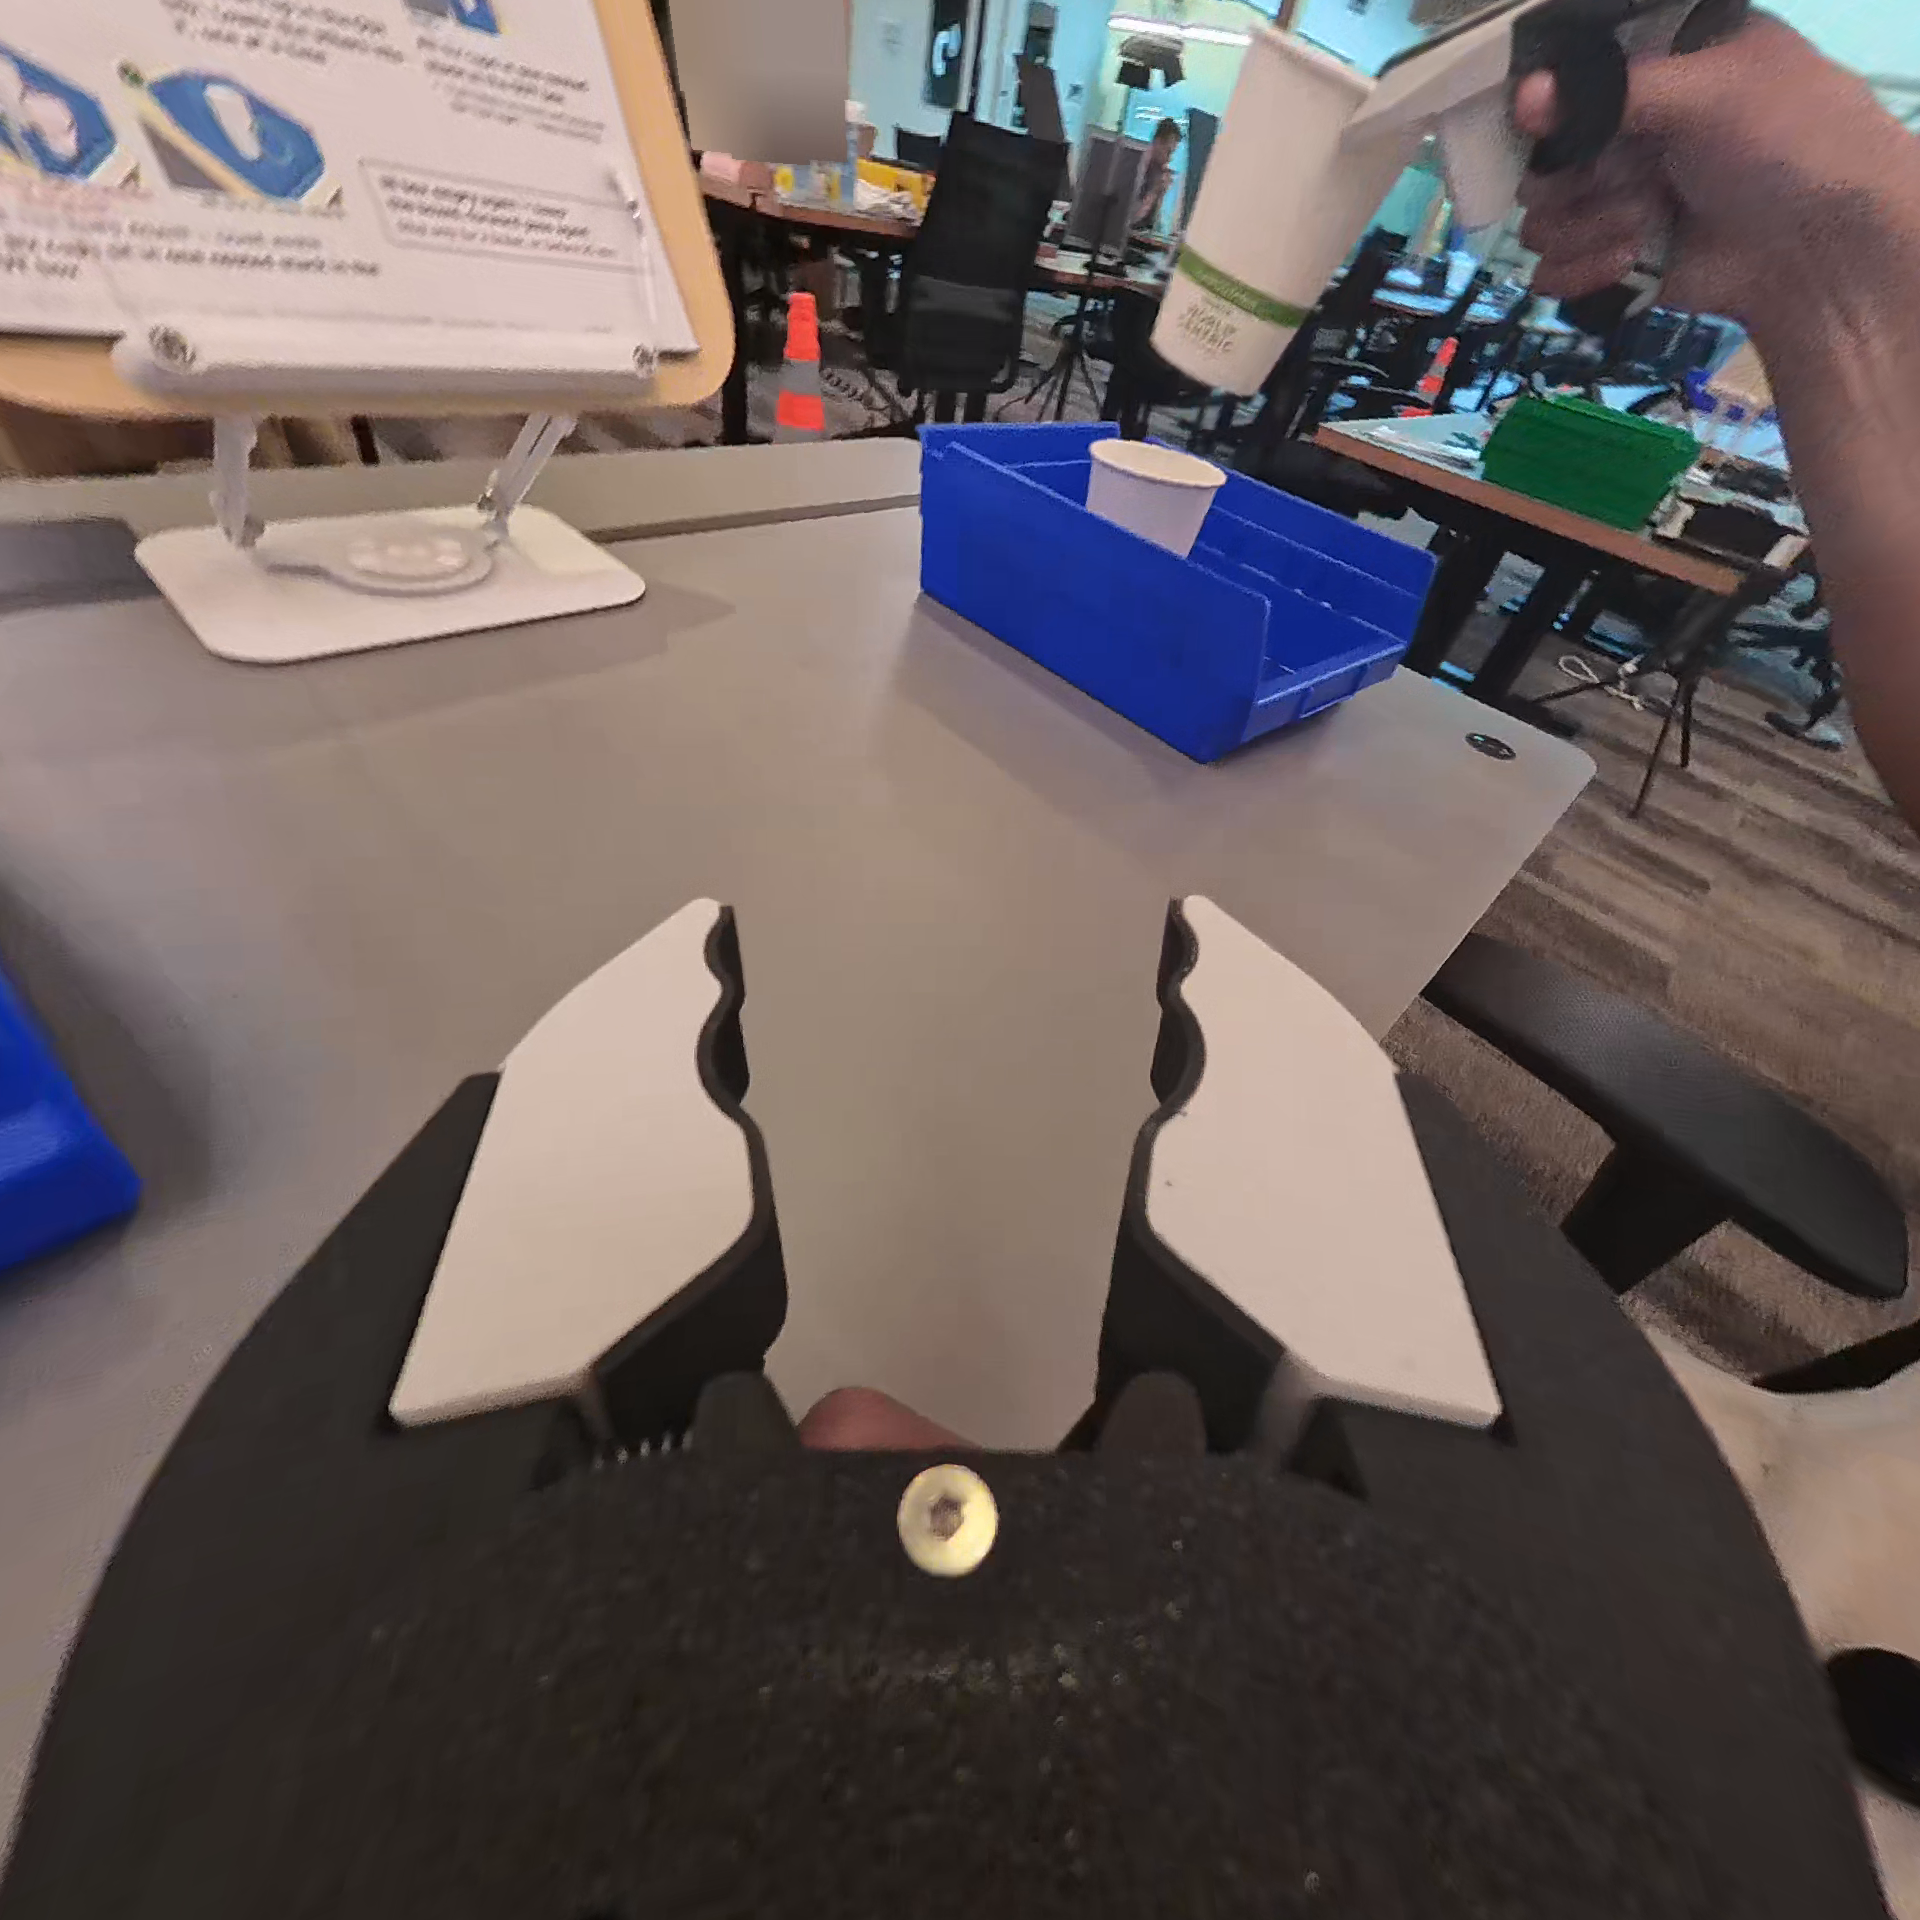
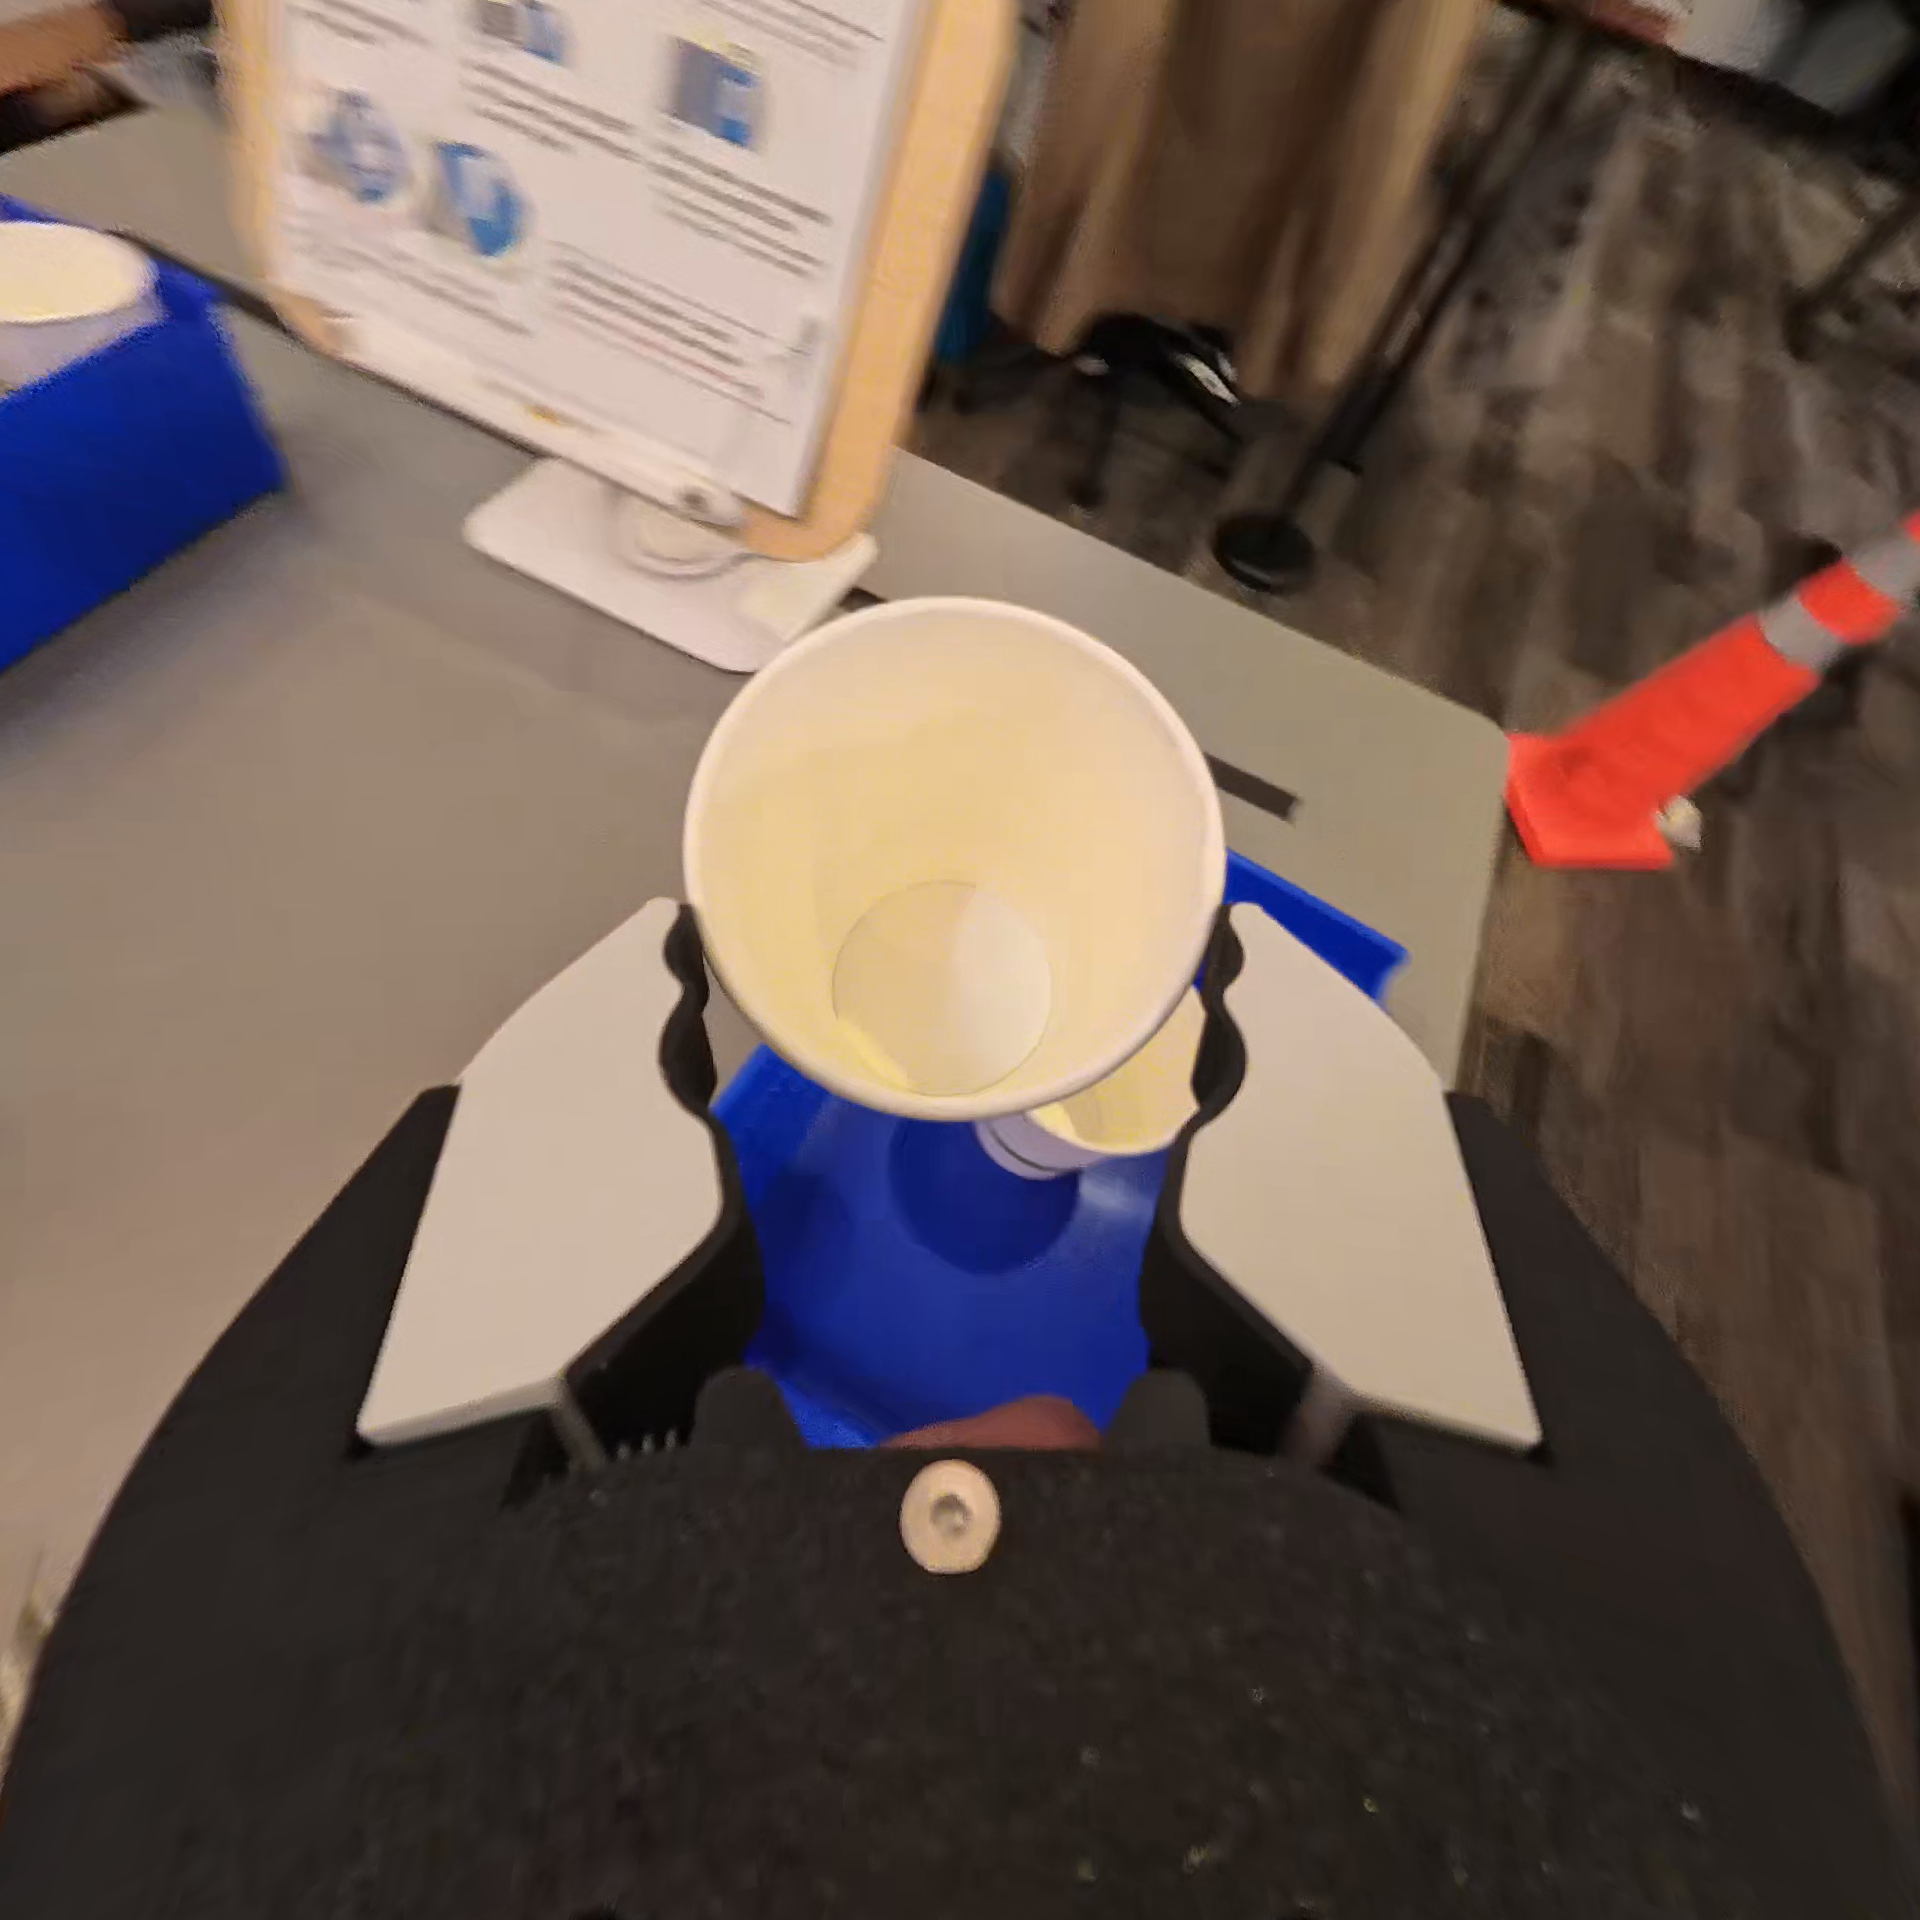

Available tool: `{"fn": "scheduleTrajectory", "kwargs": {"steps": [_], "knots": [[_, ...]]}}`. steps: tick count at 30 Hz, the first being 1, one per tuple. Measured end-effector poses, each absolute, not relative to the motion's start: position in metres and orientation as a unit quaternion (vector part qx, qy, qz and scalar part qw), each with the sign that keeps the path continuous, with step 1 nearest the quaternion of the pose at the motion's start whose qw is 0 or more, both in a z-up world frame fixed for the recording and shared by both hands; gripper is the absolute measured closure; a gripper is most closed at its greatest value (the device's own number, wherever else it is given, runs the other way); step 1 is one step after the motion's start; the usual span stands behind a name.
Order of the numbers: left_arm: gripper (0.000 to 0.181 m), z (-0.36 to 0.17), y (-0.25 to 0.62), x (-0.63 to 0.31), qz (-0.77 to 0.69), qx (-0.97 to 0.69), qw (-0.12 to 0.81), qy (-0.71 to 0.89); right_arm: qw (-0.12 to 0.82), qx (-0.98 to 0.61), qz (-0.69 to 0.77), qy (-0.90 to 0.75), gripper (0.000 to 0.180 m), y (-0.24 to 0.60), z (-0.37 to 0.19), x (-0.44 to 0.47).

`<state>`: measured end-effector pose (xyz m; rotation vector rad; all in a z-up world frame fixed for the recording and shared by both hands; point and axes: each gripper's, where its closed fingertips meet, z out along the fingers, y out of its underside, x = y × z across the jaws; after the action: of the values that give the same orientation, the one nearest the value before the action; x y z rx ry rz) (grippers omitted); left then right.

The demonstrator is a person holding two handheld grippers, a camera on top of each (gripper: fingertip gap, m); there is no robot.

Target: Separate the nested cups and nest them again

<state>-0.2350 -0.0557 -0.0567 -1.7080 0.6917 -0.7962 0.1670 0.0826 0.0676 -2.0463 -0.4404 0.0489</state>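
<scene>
My right gripper [image 2: 951,935] is shut on a tall white paper cup [image 2: 951,831] just below its rim, with the mouth facing the camera. The left wrist view shows this cup [image 1: 1262,208], with a green band, held tilted in the air by the right gripper [image 1: 1382,104] above a blue bin [image 1: 1122,634]. A small white cup [image 1: 1153,504] stands upright in that bin. It also shows below the tall cup in the right wrist view [image 2: 1117,1101]. My left gripper [image 1: 951,914] is open and empty, low over the grey table [image 1: 727,779].
A paper sign on a white stand [image 1: 343,208] stands at the table's far left. A second blue bin [image 2: 104,468] on the left holds another white cup [image 2: 62,281]. An orange cone [image 2: 1704,717] and a black chair [image 1: 1662,1122] stand beyond the table's edge.
</scene>
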Motion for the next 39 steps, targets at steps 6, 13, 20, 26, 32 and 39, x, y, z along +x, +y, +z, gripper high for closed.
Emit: {"fn": "scheduleTrajectory", "kwargs": {"steps": [6,13,20,26,32,39], "knots": [[0.106,-0.064,-0.053,-0.246,-0.308,-0.735,0.544,0.262,0.454,-0.888,0.007,-0.078,0.088,0.121,0.03,0.221],[0.106,-0.072,-0.058,-0.234,-0.294,-0.734,0.539,0.29,0.409,-0.911,0.006,-0.054,0.088,0.132,-0.014,0.236],[0.106,-0.089,-0.055,-0.23,-0.258,-0.75,0.524,0.309,0.364,-0.929,0.001,-0.07,0.087,0.133,-0.044,0.229],[0.106,-0.095,-0.055,-0.229,-0.264,-0.757,0.512,0.309,0.334,-0.94,-0.001,-0.07,0.087,0.131,-0.065,0.228],[0.107,-0.099,-0.057,-0.227,-0.264,-0.758,0.504,0.317,0.307,-0.949,-0.002,-0.065,0.087,0.127,-0.082,0.232],[0.107,-0.105,-0.059,-0.222,-0.255,-0.759,0.498,0.332,0.293,-0.954,-0.004,-0.067,0.086,0.126,-0.095,0.232]]}}
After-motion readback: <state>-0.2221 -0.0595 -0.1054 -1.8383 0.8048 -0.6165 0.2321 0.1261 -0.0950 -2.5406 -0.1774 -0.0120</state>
